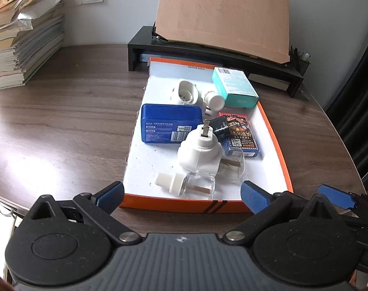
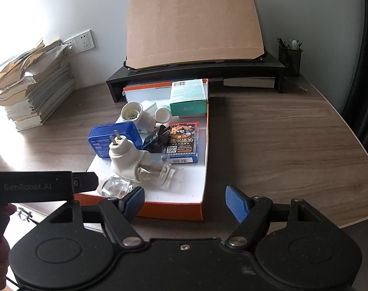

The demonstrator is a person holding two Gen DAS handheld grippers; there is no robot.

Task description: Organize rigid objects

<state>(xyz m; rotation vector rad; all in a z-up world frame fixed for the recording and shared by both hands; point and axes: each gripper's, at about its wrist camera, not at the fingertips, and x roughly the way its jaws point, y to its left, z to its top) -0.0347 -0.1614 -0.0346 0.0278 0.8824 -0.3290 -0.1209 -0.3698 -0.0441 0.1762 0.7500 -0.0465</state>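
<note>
An orange-rimmed white tray (image 1: 159, 200) (image 2: 174, 209) lies on the wooden desk and holds the objects. These are a blue tin (image 1: 169, 123) (image 2: 128, 131), a white plug adapter (image 1: 198, 152) (image 2: 122, 160), a clear bottle (image 1: 198, 184) (image 2: 117, 188), a card deck (image 1: 239, 133) (image 2: 184, 143), a teal box (image 1: 234, 87) (image 2: 188, 97) and a white socket (image 1: 187, 93) (image 2: 133, 112). My left gripper (image 1: 182, 196) hovers open over the tray's near edge, holding nothing. My right gripper (image 2: 185, 202) is open and empty at the tray's near right corner.
A black monitor stand (image 1: 208, 55) with a cardboard sheet (image 1: 222, 17) leaning on it stands behind the tray. A tall stack of papers (image 1: 23, 46) fills the back left. A pen holder (image 2: 289, 58) is at the back right. Bare desk (image 2: 281, 145) lies right of the tray.
</note>
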